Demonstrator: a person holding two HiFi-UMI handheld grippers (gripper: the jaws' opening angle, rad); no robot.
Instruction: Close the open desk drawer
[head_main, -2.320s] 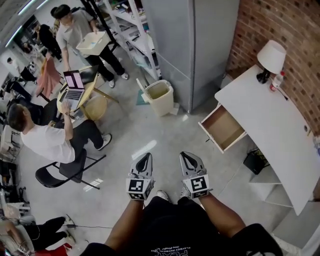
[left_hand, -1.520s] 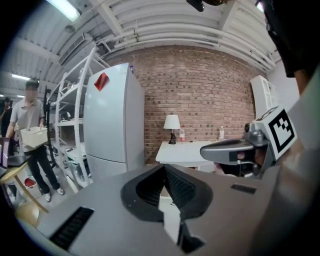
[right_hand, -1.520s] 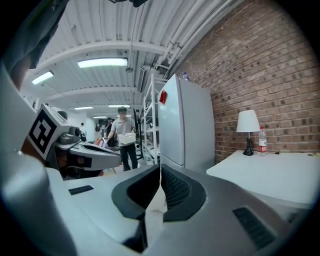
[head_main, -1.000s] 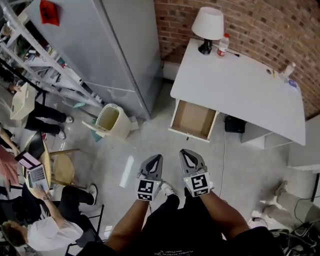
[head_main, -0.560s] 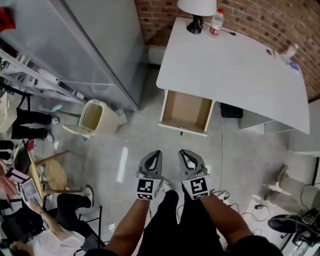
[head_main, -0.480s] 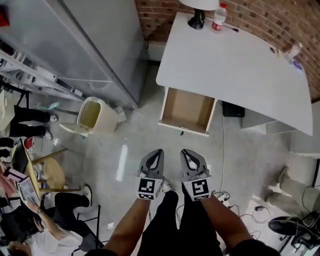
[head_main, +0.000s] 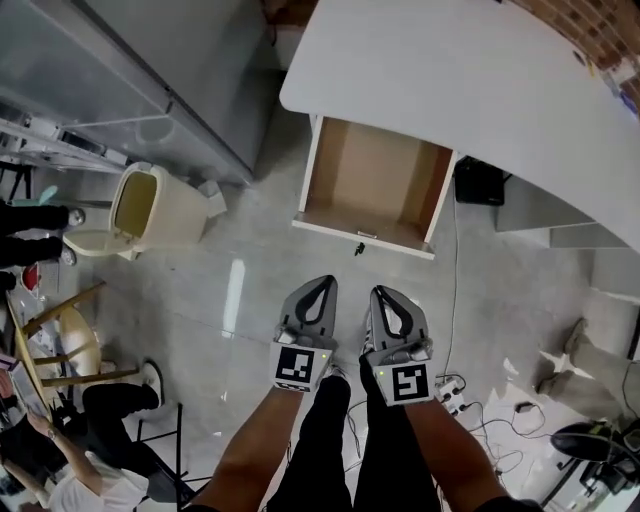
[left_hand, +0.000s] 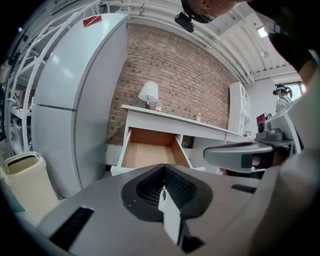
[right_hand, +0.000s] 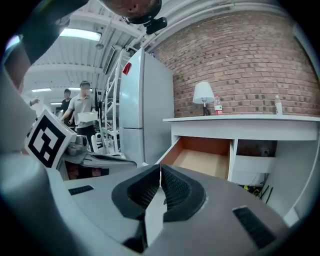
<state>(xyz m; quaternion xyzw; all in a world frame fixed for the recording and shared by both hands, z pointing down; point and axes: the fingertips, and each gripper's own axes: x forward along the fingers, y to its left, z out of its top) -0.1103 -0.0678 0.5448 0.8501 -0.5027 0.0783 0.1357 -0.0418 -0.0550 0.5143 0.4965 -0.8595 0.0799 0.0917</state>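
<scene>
Two grippers hang side by side above the floor (head_main: 240, 310), just short of the drawer (head_main: 375, 180) and touching nothing. The left gripper (head_main: 322, 283) has its jaws pressed together, pad against pad. The right gripper (head_main: 381, 291) is the same, its ribbed pads meeting with no thing pinched. The drawer stands pulled well out from under the desk (head_main: 450, 70), its brown inside bare and its white front facing the grippers. In the head view a bin (head_main: 150, 208) stands left of the drawer, beside a grey fridge (head_main: 110, 60). A lamp (left_hand: 148, 93) and a bottle (left_hand: 158, 105) stand on the desk by the brick wall (left_hand: 175, 70). Cables (head_main: 470, 400) lie on the floor at the right
</scene>
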